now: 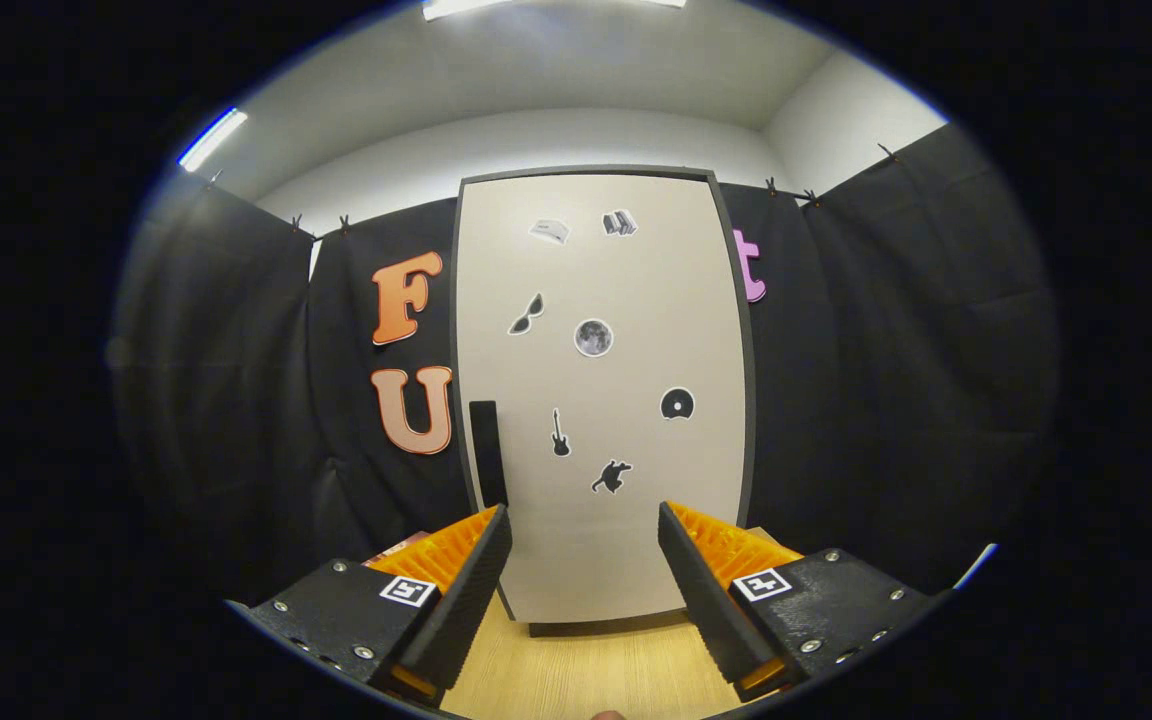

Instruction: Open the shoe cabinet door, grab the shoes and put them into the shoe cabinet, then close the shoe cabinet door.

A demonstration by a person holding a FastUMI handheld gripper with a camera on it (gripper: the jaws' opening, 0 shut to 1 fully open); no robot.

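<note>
The shoe cabinet (601, 300) stands upright straight ahead, a tall pale door in a dark frame, dotted with several small stickers. The door is closed. A dark vertical handle (487, 452) sits at the door's left edge, low down, just above my left finger. My gripper (584, 530) is open, with a wide gap and nothing between the fingers. The fingers (466, 590) point at the lower part of the door, a short way in front of it.
A light wooden surface (596, 670) runs from under the fingers to the cabinet's base. Black cloth walls close in on both sides of the cabinet. Behind my left finger peeks a small reddish object (398, 547).
</note>
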